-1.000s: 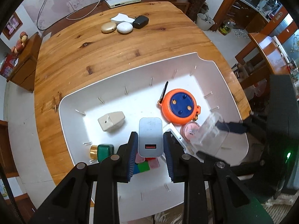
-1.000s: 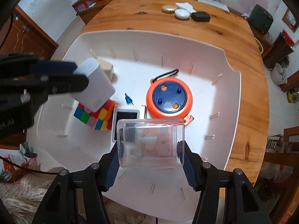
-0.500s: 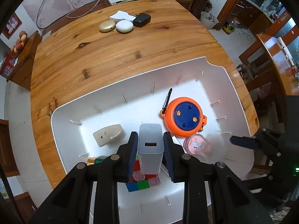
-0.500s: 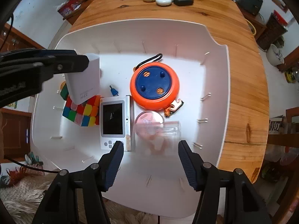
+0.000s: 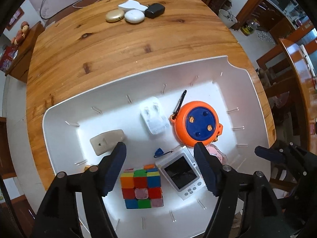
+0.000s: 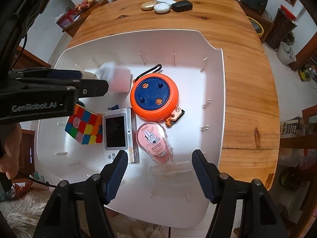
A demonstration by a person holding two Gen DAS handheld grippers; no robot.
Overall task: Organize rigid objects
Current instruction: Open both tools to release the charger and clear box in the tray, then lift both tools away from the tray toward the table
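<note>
A white bin [image 5: 59, 111] [image 6: 214, 99] on the wooden table holds the objects. My left gripper [image 5: 159, 167] is open and empty above the Rubik's cube [image 5: 142, 188] [image 6: 84, 127]. The white charger [image 5: 154, 117] lies loose on the bin floor, blurred in the right wrist view [image 6: 116, 77]. My right gripper [image 6: 157, 175] is open and empty above the clear plastic box [image 6: 172, 171], which lies near the bin's front wall. An orange and blue reel [image 5: 197, 126] [image 6: 154, 97], a white handheld device [image 5: 182, 175] [image 6: 117, 135] and a pink case [image 6: 153, 140] lie between them.
A beige wedge-shaped object [image 5: 107, 140] lies at the bin's left. A gold compact [image 5: 115, 15], a white puck [image 5: 134, 16] and a black case [image 5: 154, 11] sit at the table's far edge. Wooden chairs [image 5: 293, 75] stand to the right.
My left gripper opened and the white charger dropped into the bin. My right gripper let go of the clear box, which now lies on the bin floor. Both grippers rose.
</note>
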